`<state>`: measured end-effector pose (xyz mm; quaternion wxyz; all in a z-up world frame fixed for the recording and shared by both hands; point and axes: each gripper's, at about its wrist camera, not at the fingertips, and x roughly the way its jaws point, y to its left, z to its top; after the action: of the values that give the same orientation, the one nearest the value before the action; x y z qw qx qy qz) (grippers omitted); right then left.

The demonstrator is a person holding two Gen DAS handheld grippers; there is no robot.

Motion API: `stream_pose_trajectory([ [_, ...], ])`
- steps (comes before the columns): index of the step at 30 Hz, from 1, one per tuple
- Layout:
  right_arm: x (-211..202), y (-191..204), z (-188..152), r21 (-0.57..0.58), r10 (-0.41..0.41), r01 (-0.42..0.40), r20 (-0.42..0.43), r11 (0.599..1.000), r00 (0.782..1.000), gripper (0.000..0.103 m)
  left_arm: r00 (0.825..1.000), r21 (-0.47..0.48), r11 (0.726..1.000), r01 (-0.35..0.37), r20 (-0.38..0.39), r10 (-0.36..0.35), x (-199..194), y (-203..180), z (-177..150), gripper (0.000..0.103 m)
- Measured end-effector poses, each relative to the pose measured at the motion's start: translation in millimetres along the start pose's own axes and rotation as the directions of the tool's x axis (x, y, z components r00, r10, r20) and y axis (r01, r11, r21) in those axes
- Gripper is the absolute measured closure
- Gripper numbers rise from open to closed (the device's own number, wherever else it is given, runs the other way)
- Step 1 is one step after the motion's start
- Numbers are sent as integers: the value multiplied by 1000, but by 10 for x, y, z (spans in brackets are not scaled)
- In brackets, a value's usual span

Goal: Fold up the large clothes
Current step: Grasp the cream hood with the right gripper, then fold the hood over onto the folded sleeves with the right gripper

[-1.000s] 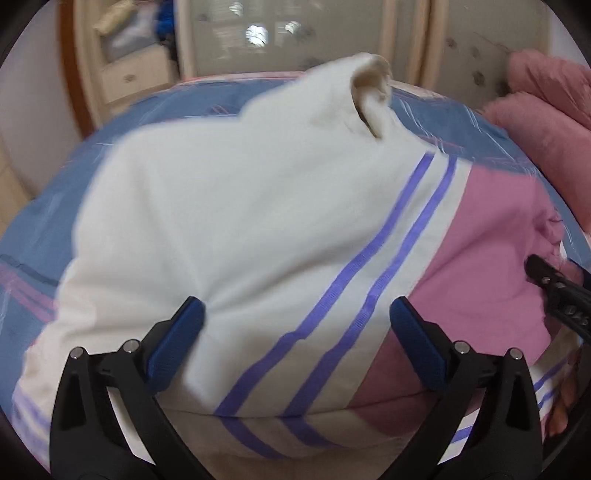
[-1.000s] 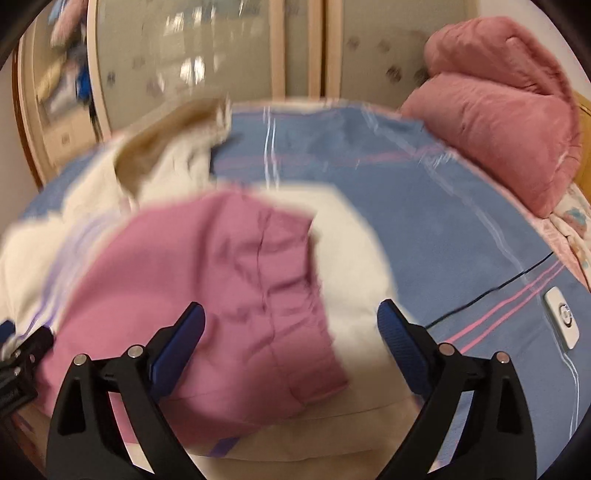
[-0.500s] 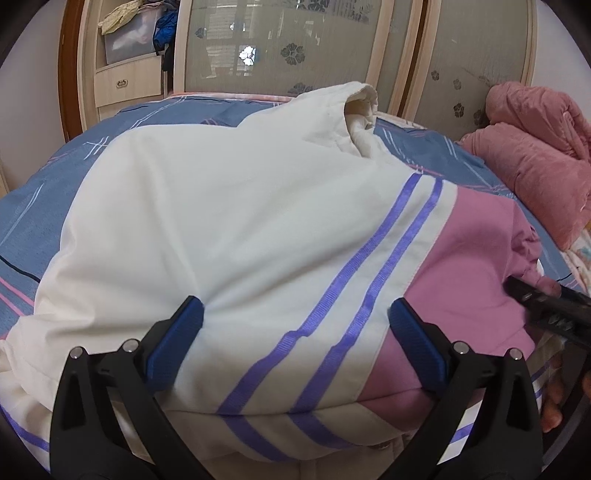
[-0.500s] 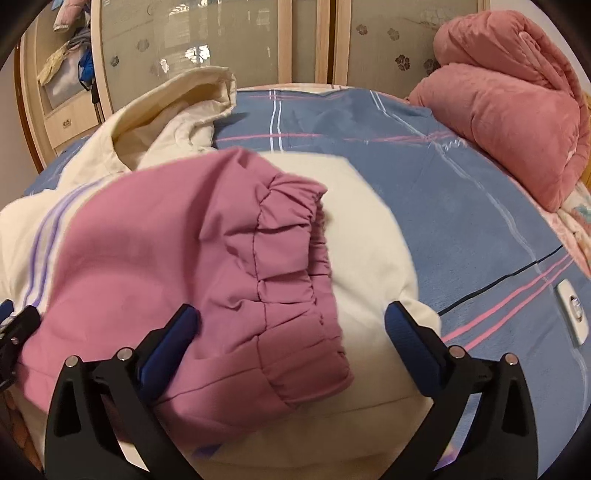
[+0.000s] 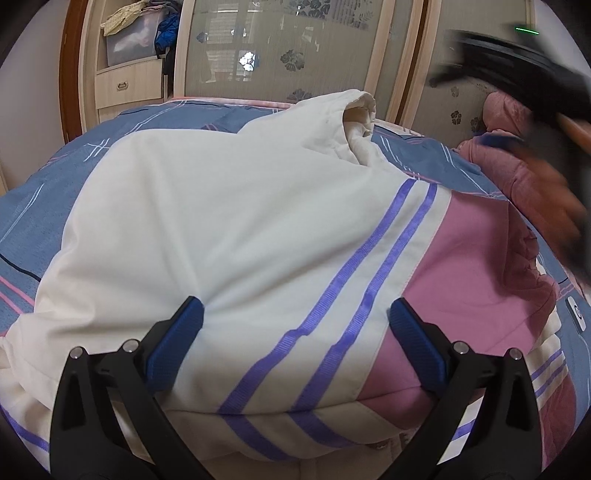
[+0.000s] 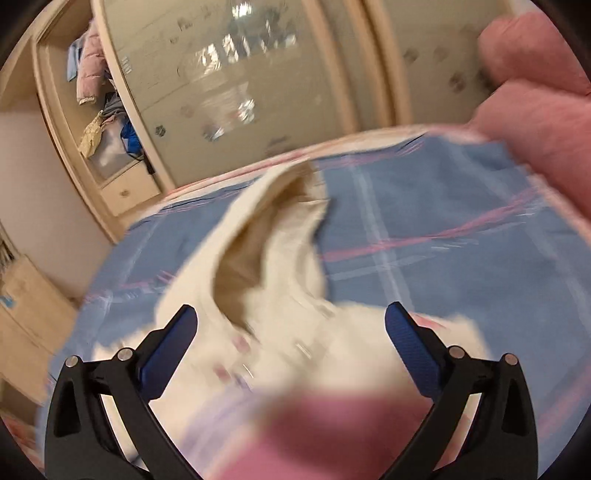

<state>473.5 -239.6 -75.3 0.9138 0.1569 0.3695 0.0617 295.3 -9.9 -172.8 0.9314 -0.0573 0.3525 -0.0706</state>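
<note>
A large cream jacket with purple stripes and a pink sleeve lies partly folded on the bed. Its hood stands up at the far end. My left gripper is open and empty, low over the jacket's near edge. My right gripper is open and empty, raised above the jacket and facing the hood; it also shows as a blurred black shape in the left wrist view. The pink sleeve is blurred at the bottom of the right wrist view.
The blue bedsheet with pink and white lines covers the bed. A pink quilt is piled at the far right. A wardrobe with frosted doors and an open shelf of clothes stands behind the bed.
My right gripper has lifted off the pink sleeve and swung up and forward towards the hood. My left gripper has stayed in place, open.
</note>
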Motion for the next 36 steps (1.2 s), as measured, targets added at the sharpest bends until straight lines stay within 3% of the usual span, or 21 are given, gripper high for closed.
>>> stream_pose_trajectory([
  [4,860,78,343,97,93,-81,-132,992,987,1,1000,-6,1000,4,13,-4,-19,6,-5,2],
  [7,1480,100,389,178,97,-53,-248,983,964,1,1000,-8,1000,3,19,-2,-16,1,-9,2],
  [9,1611,96,418,230,80,-31,-209,973,975,3,1000,-9,1000,3,23,-2,-13,2,-12,2],
  [10,1597,100,440,239,77,-32,-184,970,980,27,1000,-10,1000,4,24,-3,-15,2,-16,2],
  [11,1578,138,485,241,103,-60,-168,969,980,72,1000,-12,1000,5,26,-5,-14,4,-15,2],
  [12,1544,165,505,248,136,-92,-166,964,977,88,1000,-14,1000,6,28,-6,-13,5,-14,2],
  [14,1292,270,581,228,179,-154,-96,961,979,99,1000,-17,1000,8,31,-8,-13,11,-22,2],
  [16,787,508,664,116,218,-215,-13,970,976,99,999,-20,1000,10,31,-9,-14,20,-27,2],
  [19,-77,851,573,-62,307,-304,56,951,950,100,999,-24,1000,14,30,-13,-11,31,-25,2],
  [22,-1098,1084,134,-218,421,-397,73,891,904,100,999,-49,998,35,40,-33,-27,91,-22,2],
  [24,-1641,1097,-323,-307,442,-403,69,862,894,100,997,-80,995,58,56,-54,-62,168,-19,2],
  [27,-2081,1033,-1079,-367,432,-395,19,842,902,100,991,-136,985,105,92,-93,-126,292,-22,2],
  [30,-2022,894,-1721,-361,342,-366,-130,858,931,96,986,-209,968,135,127,-110,-208,439,-51,2],
  [32,-2012,768,-1992,-310,326,-380,-213,871,921,88,984,-239,960,144,137,-114,-240,509,-73,2],
  [33,-2009,672,-2121,-273,309,-373,-249,887,918,72,986,-244,961,130,132,-100,-241,518,-80,2],
  [34,-2050,582,-2195,-251,292,-355,-254,901,922,49,988,-244,963,118,125,-89,-237,513,-84,2],
  [36,-2266,397,-2226,-232,282,-318,-178,919,943,32,990,-237,966,103,119,-76,-247,503,-82,2],
])
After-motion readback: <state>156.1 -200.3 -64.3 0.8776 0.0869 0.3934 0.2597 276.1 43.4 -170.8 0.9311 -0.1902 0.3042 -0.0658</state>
